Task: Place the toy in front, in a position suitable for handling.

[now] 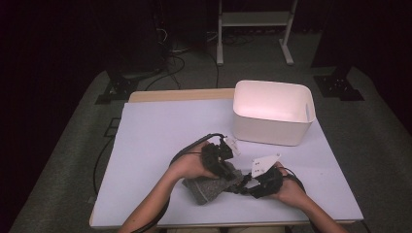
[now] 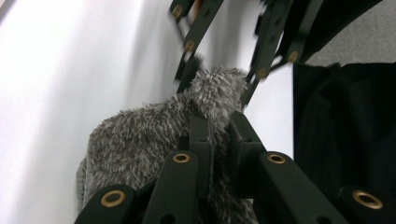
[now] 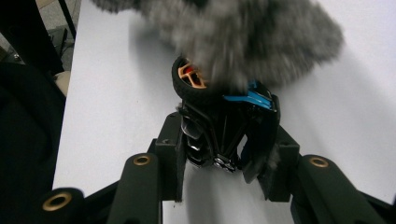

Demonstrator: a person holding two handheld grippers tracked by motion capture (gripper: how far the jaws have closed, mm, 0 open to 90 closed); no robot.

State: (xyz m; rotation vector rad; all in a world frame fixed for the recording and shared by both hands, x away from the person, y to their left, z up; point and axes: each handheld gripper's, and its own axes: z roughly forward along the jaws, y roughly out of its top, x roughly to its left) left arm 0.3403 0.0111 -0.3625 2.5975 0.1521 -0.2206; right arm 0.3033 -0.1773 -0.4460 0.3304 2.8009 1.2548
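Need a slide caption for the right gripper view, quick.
Right gripper clamps a black toy car, its front end pushed into a grey fuzzy pouch.

Toy car (image 3: 224,126) front end buried under grey fuzzy pouch (image 3: 243,32); one wheel plus black and blue body showing. Pouch blurred in right gripper view, top cut off by upper edge. Right gripper (image 2: 219,79) blurred in left gripper view, its upper links cropped. Left gripper (image 2: 219,130) pads hidden in fur. Car too small to make out in high view.
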